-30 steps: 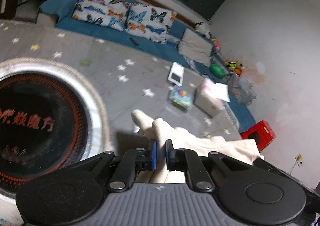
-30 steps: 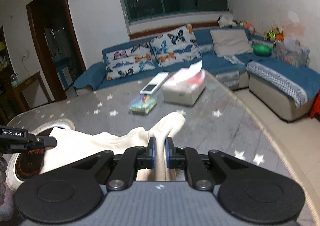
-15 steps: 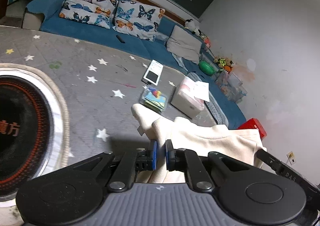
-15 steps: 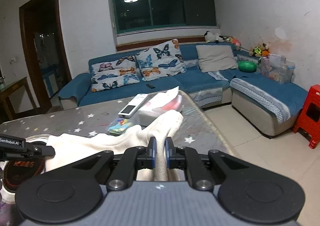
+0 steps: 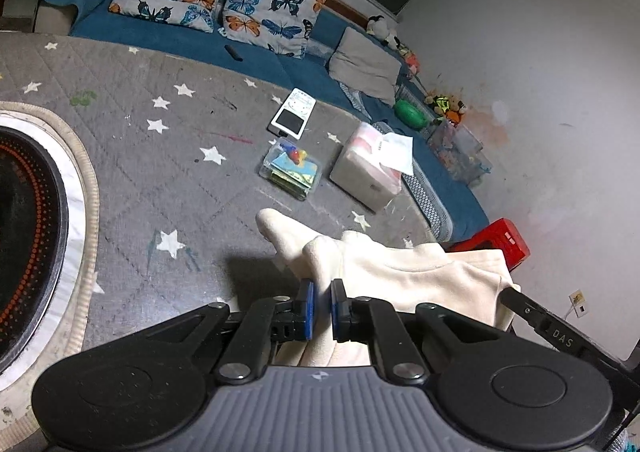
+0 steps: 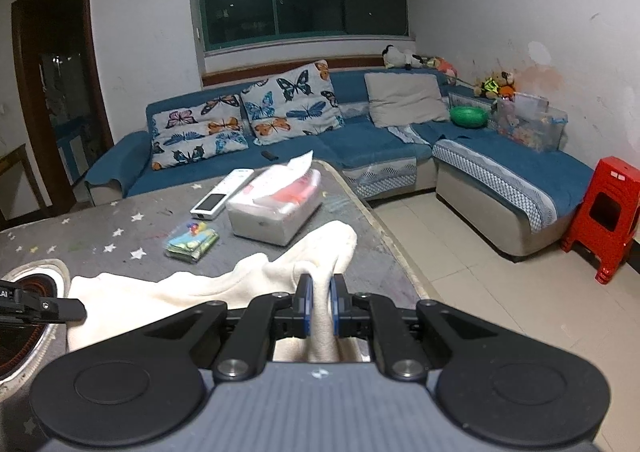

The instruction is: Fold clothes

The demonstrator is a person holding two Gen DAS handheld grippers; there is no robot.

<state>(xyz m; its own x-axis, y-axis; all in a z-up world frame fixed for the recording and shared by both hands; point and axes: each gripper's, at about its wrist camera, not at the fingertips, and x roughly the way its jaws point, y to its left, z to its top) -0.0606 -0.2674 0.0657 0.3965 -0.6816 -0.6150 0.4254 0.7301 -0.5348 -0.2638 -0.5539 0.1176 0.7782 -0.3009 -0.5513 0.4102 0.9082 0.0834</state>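
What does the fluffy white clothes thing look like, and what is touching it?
The cream garment looks soft and fleecy, like a thick top. It is bunched and creased, not folded flat, and lies on the grey star-patterned table cover. One rounded end pokes out toward the tissue box. The left gripper and the right gripper each pinch a fold of it between blue pads, so the fabric stretches between them.

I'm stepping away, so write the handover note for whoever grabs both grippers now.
Left gripper: shut on the cream garment, near one end.
Right gripper: shut on the cream garment, at its other end.
Garment: spread between both grippers over the grey star-print table cover. Tissue box, clear plastic box and remote lie beyond it.
Done: both ends gripped.
Left: no fold visible yet; make the folds and lay it flat.
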